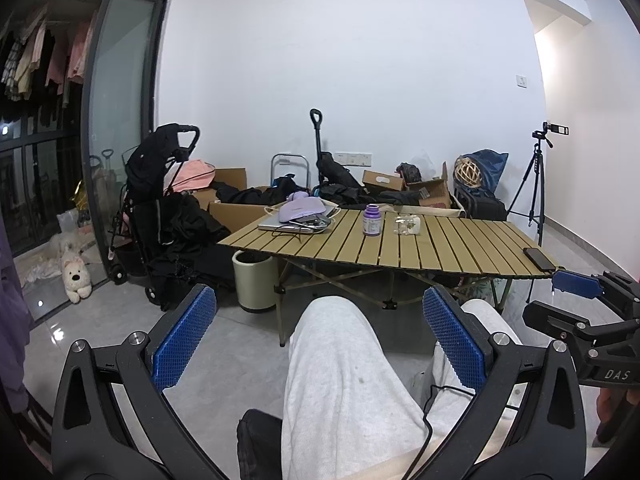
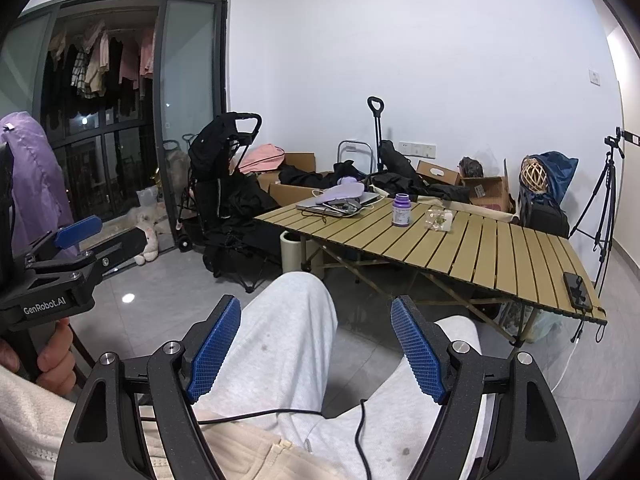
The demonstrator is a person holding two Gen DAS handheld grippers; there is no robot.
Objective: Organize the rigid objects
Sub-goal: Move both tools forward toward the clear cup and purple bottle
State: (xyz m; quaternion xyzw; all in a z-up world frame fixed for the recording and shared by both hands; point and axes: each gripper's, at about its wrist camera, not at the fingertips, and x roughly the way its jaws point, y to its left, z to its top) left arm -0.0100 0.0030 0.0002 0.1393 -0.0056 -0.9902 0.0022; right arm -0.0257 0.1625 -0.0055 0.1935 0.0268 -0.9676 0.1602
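Ahead, a low folding table [image 1: 420,248] of tan wooden slats stands on a grey tiled floor [image 1: 224,356] in a white-walled room. On its far left corner lies a silver laptop [image 1: 288,226] with a lilac pouch [image 1: 300,208] and cables on top. Near the middle of the far edge stands a purple plastic bottle with a white label [image 1: 372,220], and just beside it, to its right, sits a small clear container with pale bits inside [image 1: 408,225]. A black phone [image 1: 540,258] lies at the near right corner. Behind the table are cardboard boxes [image 1: 236,212], dark clothing, a black stroller [image 1: 160,184] and a tripod with a camera [image 1: 536,184]; a white plush toy [image 1: 76,276] sits by the glass door [image 1: 120,120].

The left gripper [image 1: 320,336] is held over the person's lap in light grey trousers [image 1: 344,380], its blue-padded fingers [image 1: 184,340] spread wide with nothing between them. The right gripper [image 2: 316,348] is likewise wide apart and empty, above the same legs. Bottle and clear container are well apart from both grippers, far across the table, and appear above and between the fingers in both wrist views.
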